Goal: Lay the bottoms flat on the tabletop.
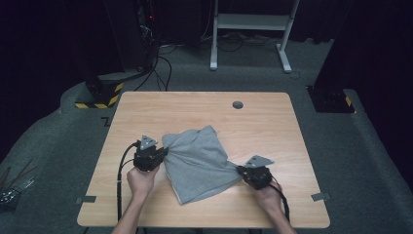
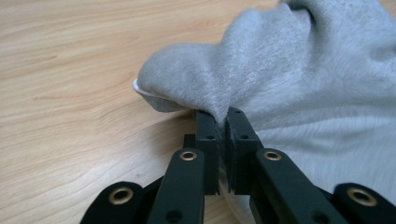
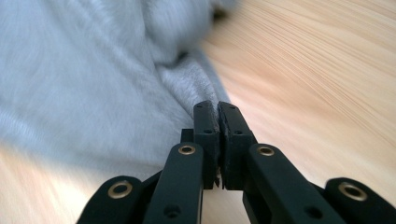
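Observation:
A grey cloth lies crumpled in the middle of the wooden table. My left gripper pinches the cloth's left edge; in the left gripper view its black jaws are closed on a fold of the grey cloth at the left gripper's tips. My right gripper holds the cloth's right corner, pulled out to a point. In the right gripper view the right gripper's tips clamp a ridge of the grey cloth.
A round cable hole sits near the table's far edge. Beyond the table stand a white desk frame, a dark rack with cables and yellow-black striped feet. Grey tape marks lie by the front corners.

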### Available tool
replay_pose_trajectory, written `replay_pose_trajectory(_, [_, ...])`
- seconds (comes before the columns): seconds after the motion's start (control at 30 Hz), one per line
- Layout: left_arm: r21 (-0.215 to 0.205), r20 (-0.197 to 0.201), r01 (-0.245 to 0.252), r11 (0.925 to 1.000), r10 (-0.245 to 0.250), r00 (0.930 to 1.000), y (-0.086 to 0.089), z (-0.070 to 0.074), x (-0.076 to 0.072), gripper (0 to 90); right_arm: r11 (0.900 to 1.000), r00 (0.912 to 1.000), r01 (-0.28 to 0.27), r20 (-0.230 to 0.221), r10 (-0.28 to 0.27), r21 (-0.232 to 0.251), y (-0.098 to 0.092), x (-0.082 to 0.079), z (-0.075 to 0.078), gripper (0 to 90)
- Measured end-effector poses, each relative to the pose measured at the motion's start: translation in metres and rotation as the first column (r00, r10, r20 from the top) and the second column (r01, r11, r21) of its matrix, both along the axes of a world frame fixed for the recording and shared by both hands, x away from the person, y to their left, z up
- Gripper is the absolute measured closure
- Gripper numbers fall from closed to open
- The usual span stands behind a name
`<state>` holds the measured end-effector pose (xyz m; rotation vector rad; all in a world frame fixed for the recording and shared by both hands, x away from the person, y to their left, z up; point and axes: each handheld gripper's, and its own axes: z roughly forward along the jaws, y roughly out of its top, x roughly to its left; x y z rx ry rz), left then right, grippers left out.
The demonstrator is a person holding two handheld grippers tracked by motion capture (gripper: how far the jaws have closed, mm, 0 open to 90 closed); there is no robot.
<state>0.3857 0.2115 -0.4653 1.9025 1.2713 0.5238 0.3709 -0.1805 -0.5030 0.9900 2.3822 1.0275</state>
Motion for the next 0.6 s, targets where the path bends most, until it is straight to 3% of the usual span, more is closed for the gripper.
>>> replay_pose_trajectory(0.1, [0.014, -0.034, 0.024, 0.9996, -0.024, 0.9991, -0.009, -0.011, 0.001, 85.4, 0.999, 0.9993, 0.028, -0.027, -0.028, 0.030, -0.024, -0.010, -0.002, 86.9])
replay_pose_trajectory(0.2, [0.025, -0.047, 0.038, 0.9990, -0.037, 0.9982, -0.017, -0.018, 0.002, 83.5, 1.000, 0.9992, 0.001, -0.040, 0.000, 0.020, -0.024, -0.013, -0.004, 85.5])
replay_pose_trajectory(0.23, [0.022, -0.046, 0.040, 0.9989, -0.039, 0.9982, -0.024, -0.020, 0.000, 80.4, 0.999, 0.9996, -0.016, -0.023, 0.017, 0.029, -0.020, -0.013, -0.003, 78.3])
replay_pose_trajectory(0.33, [0.027, -0.026, 0.048, 0.9985, -0.047, 0.9985, -0.031, -0.015, -0.005, 65.5, 0.996, 0.9999, 0.003, -0.015, -0.001, 0.093, -0.015, -0.004, 0.004, 67.3])
replay_pose_trajectory(0.43, [0.023, -0.013, 0.075, 0.9969, -0.075, 0.9971, -0.037, -0.009, -0.014, 54.6, 0.991, 0.9999, 0.006, -0.014, -0.004, 0.132, -0.005, 0.009, 0.010, 62.1])
replay_pose_trajectory(0.53, [0.002, -0.022, 0.137, 0.9906, -0.137, 0.9903, -0.047, -0.010, -0.023, 46.8, 0.989, 0.9992, -0.016, -0.033, 0.021, 0.149, 0.008, 0.021, 0.011, 61.6])
replay_pose_trajectory(0.6, [0.015, -0.033, 0.174, 0.9847, -0.173, 0.9844, -0.056, -0.012, -0.029, 43.9, 0.988, 0.9974, -0.040, -0.053, 0.048, 0.148, 0.017, 0.028, 0.010, 71.0])
